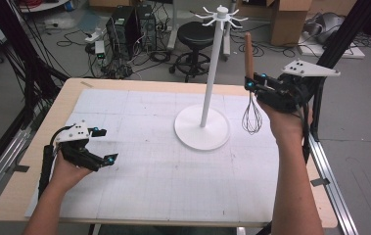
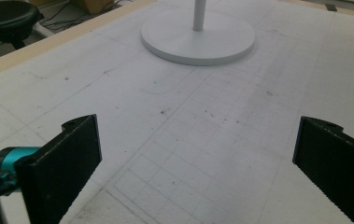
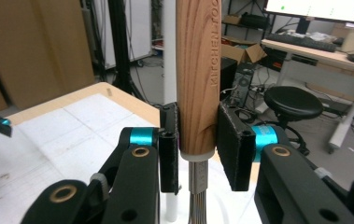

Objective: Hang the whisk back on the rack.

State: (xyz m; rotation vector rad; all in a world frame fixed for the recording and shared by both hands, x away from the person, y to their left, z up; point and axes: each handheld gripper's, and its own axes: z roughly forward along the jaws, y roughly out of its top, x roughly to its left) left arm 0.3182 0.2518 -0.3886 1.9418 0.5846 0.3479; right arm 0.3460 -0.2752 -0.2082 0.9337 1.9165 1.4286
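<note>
A whisk (image 1: 251, 105) with a wooden handle (image 3: 197, 70) and dark wire loops hangs upright in the air, handle up. My right gripper (image 1: 249, 82) is shut on the handle near its lower end, to the right of the white hook stand (image 1: 211, 68). In the right gripper view the pads (image 3: 228, 140) press the handle from both sides. The stand's round base (image 1: 202, 128) rests on the white mat (image 1: 149, 161). My left gripper (image 1: 104, 145) lies low over the mat at the left, open, with nothing between its fingers (image 2: 65, 163).
The stand's hooked top (image 1: 220, 14) rises above the table's far edge. A black stool (image 1: 195, 34), computer towers (image 1: 124, 27), cables and cardboard boxes stand on the floor beyond. A black frame post (image 1: 335, 44) rises at the right.
</note>
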